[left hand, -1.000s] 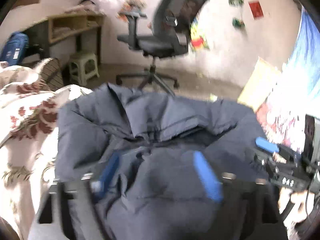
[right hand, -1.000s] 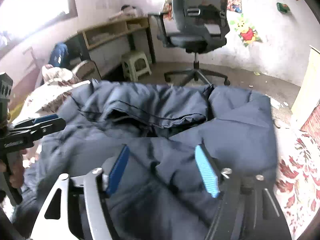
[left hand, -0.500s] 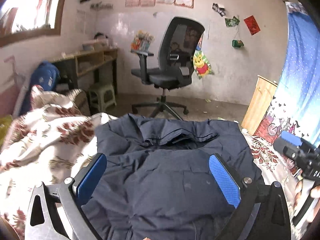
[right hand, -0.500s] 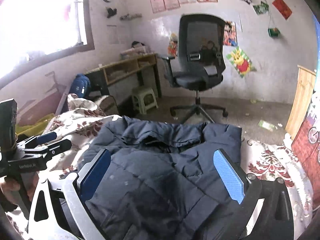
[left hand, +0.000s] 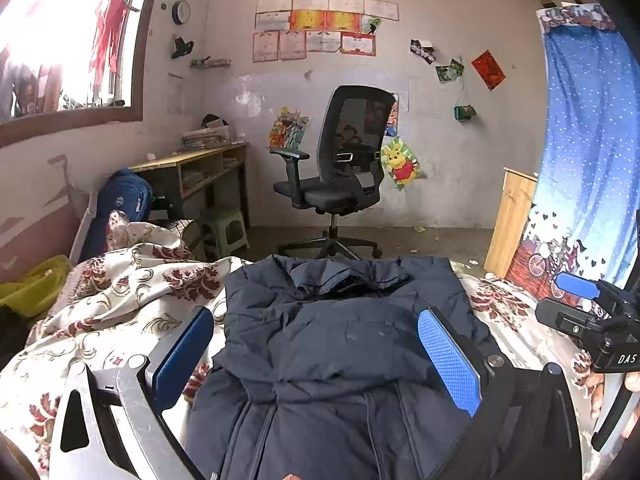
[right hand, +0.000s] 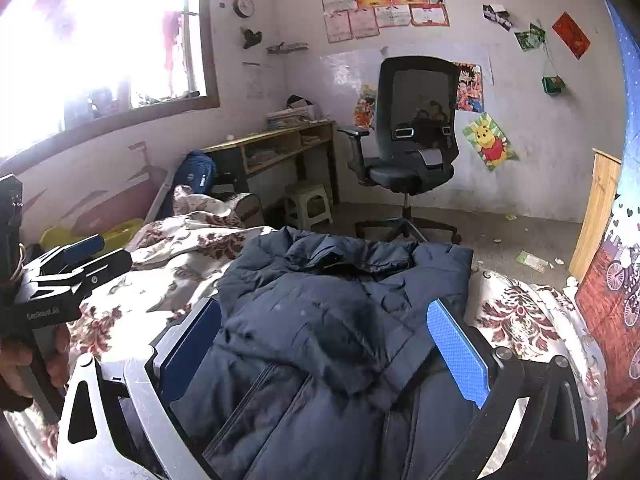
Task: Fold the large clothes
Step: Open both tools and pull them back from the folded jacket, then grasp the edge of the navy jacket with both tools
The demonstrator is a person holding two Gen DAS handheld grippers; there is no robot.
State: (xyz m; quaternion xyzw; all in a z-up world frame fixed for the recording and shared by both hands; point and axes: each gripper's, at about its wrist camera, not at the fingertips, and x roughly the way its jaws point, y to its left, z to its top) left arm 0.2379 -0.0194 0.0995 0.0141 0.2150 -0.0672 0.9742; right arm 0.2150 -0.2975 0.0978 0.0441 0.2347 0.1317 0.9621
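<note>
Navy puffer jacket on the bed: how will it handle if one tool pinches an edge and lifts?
The jacket looks quilted and puffy, so it is probably light for its bulk. It lies in soft rumples over the floral bedspread, so it will likely droop rather than hold shape. Its smooth shell may slip in a shallow pinch.

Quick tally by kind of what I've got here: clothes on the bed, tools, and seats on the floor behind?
Jackets: 1
Tools: 2, the left tool and the right tool, both open
Seats: 2, the chair and the stool
Total: 5
</note>
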